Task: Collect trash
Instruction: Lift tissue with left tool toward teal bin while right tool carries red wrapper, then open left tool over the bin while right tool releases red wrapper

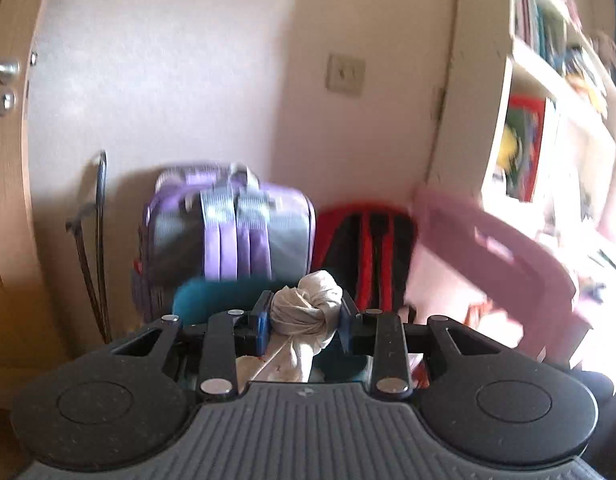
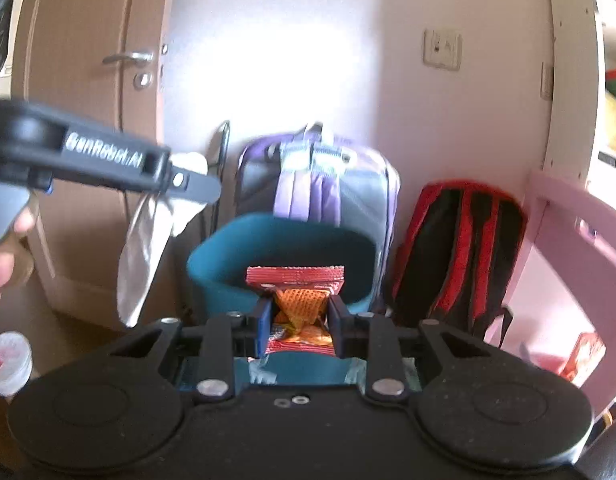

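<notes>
My left gripper (image 1: 303,320) is shut on a knotted white tissue or cloth wad (image 1: 308,308), held in the air; it also shows in the right wrist view (image 2: 147,236), hanging from the left gripper (image 2: 187,184) at the left. My right gripper (image 2: 299,320) is shut on a red and orange snack wrapper (image 2: 299,300), held just in front of and above the teal bin (image 2: 235,268). The teal bin's rim (image 1: 203,292) shows just beyond the left fingers.
A purple backpack (image 2: 320,176) and a red and black backpack (image 2: 460,248) lean on the wall behind the bin. A pink chair (image 2: 580,216) stands at the right, a wooden door (image 2: 87,80) at the left. A small white cup (image 2: 7,360) lies on the floor at the left.
</notes>
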{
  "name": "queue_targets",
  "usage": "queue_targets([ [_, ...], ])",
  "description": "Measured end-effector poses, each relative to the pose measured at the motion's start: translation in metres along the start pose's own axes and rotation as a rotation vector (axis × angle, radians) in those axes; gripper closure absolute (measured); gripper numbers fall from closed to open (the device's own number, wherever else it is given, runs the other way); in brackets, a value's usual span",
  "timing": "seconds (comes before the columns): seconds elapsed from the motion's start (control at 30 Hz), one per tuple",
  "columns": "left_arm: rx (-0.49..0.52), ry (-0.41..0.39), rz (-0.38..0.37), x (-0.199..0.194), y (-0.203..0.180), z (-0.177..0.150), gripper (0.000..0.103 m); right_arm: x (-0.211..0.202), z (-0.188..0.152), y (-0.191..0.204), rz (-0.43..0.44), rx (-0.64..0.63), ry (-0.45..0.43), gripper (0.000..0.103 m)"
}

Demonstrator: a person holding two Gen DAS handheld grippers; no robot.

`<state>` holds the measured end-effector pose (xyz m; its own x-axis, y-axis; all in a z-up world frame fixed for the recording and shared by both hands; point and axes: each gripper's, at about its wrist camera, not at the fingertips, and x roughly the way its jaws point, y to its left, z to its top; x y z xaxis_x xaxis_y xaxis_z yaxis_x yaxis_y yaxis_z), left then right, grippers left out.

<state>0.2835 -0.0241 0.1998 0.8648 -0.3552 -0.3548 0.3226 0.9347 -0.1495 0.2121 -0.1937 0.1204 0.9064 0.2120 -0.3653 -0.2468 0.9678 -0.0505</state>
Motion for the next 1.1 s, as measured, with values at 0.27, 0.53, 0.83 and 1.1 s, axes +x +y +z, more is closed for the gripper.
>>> queue_targets([
  [0.27,-0.017,-0.033,0.023,0.052,0.004,0.023,0.071,0.043,0.03,-0.015,-0.011,0.012,0.002,0.075],
  [0.53,-0.103,0.098,0.061,0.115,0.037,0.0,0.071,0.101,0.028,-0.019,-0.008,0.005,0.101,0.075],
  [0.83,-0.097,0.249,0.103,0.161,0.05,-0.034,0.071,0.143,0.013,-0.015,-0.004,0.004,0.186,0.075],
  [1.1,-0.049,0.378,0.113,0.184,0.045,-0.052,0.07,0.161,0.004,-0.02,-0.016,0.029,0.232,0.07],
])
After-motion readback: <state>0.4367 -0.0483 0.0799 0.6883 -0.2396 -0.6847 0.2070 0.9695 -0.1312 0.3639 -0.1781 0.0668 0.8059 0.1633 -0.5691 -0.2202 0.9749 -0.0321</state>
